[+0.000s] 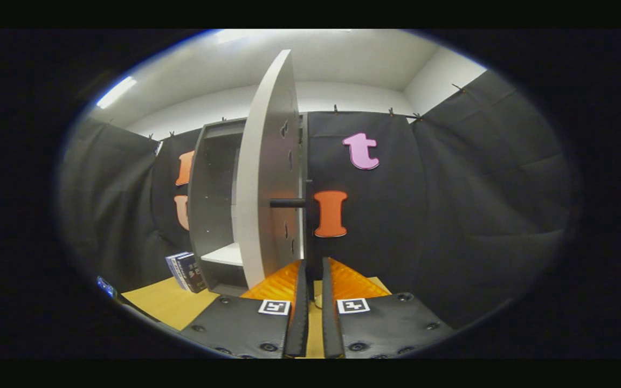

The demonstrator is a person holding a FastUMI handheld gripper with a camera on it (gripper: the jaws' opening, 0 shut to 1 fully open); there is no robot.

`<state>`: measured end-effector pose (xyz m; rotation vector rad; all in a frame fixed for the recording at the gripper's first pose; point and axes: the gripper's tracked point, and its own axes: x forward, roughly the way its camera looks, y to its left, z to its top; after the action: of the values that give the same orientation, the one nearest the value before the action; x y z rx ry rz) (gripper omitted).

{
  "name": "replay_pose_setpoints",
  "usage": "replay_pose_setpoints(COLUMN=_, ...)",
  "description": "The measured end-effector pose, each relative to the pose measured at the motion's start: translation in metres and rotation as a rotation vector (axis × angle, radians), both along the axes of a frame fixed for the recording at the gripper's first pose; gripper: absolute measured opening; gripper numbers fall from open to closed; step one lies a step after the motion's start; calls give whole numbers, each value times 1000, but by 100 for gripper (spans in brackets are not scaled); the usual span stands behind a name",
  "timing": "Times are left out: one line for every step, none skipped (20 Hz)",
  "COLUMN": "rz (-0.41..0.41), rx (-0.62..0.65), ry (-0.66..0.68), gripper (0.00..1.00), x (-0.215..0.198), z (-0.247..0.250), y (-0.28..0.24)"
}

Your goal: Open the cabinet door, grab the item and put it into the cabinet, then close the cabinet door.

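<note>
The gripper's fingers sit nearly together, a thin gap between them, gripping nothing, just beside the opened cabinet door. The item, a book, stands left of the cabinet. Opening looks finished; next comes spreading wide and reaching the book.
</note>
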<state>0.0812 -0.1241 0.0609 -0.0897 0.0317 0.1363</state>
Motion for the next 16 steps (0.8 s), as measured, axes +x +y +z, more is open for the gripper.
replay_pose_setpoints(rz=-9, rx=-12, ry=7, gripper=38, x=-6, z=-1, y=-2)
replay_pose_setpoints(rz=-25, rx=-22, ry=17, gripper=43, x=-9, z=-6, y=-4)
replay_pose_setpoints(rz=-44, rx=-31, ry=28, gripper=48, x=-15, z=-9, y=-8)
replay_pose_setpoints(rz=-59, rx=-30, ry=32, gripper=52, x=-23, z=-9, y=-11)
replay_pose_setpoints(rz=-70, rx=-22, ry=34, gripper=57, x=-26, z=-9, y=-11)
replay_pose_setpoints(rz=-85, rx=-6, ry=32, gripper=62, x=-32, z=-8, y=-13)
replay_pose_setpoints(rz=-105, rx=12, ry=28, gripper=71, x=-35, z=-8, y=-15)
replay_pose_setpoints(rz=-123, rx=32, ry=25, gripper=77, x=-40, z=-8, y=-16)
replay_pose_setpoints(rz=-139, rx=47, ry=30, gripper=84, x=-44, z=-10, y=-17)
replay_pose_setpoints(rz=-155, rx=58, ry=35, gripper=91, x=-49, z=-12, y=-18)
replay_pose_setpoints(rz=-160, rx=62, ry=41, gripper=97, x=-55, z=-14, y=-16)
replay_pose_setpoints(rz=-156, rx=62, ry=42, gripper=97, x=-62, z=-15, y=-11)
replay_pose_setpoints(rz=-144, rx=59, ry=35, gripper=97, x=-68, z=-12, y=-5)
replay_pose_setpoints(rz=-121, rx=52, ry=24, gripper=96, x=-76, z=-10, y=6)
replay_pose_setpoints(rz=-92, rx=42, ry=10, gripper=96, x=-86, z=-5, y=18)
replay_pose_setpoints(rz=-63, rx=29, ry=-1, gripper=96, x=-91, z=-4, y=33)
